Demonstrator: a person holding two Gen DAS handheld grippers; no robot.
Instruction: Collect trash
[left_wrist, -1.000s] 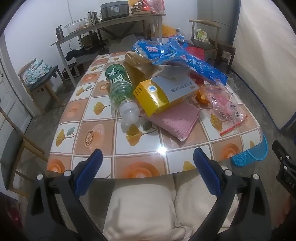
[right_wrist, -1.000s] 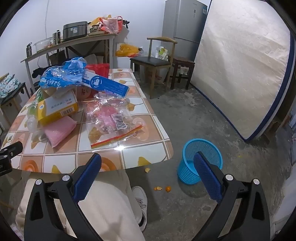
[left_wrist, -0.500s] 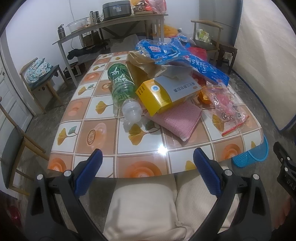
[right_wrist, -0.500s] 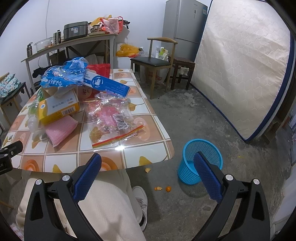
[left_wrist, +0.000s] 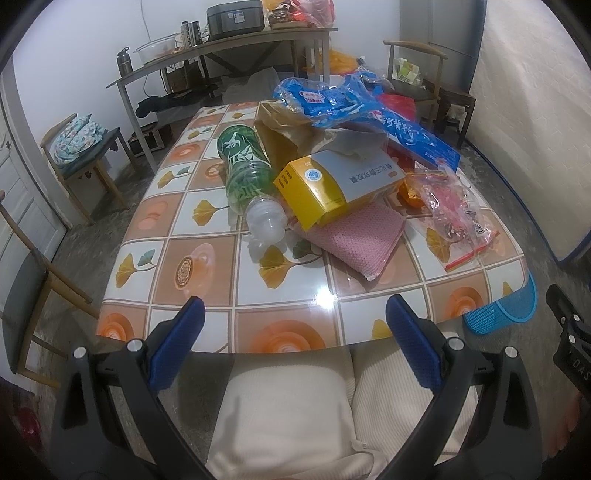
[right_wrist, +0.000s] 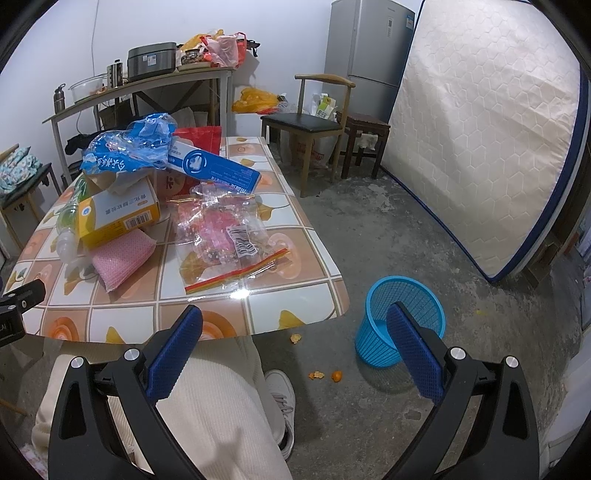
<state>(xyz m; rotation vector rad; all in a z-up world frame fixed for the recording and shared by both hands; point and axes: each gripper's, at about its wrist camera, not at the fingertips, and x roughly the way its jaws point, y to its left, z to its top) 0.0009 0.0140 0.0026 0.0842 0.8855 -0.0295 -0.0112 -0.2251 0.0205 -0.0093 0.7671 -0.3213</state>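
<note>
The table (left_wrist: 207, 258), tiled with orange and leaf patterns, fills the middle of the left view and the left half of the right view. On it, near centre, a green bottle (left_wrist: 245, 173) lies on its side, mouth toward the lower edge. Just right of it a pink cloth (left_wrist: 360, 236) lies flat under a yellow box (left_wrist: 332, 184). Further right lies a clear bag (left_wrist: 454, 214). On the floor (right_wrist: 424, 229), lower right in the right view, stands a blue basket (right_wrist: 373, 332), with orange scraps (right_wrist: 327, 374) near it.
</note>
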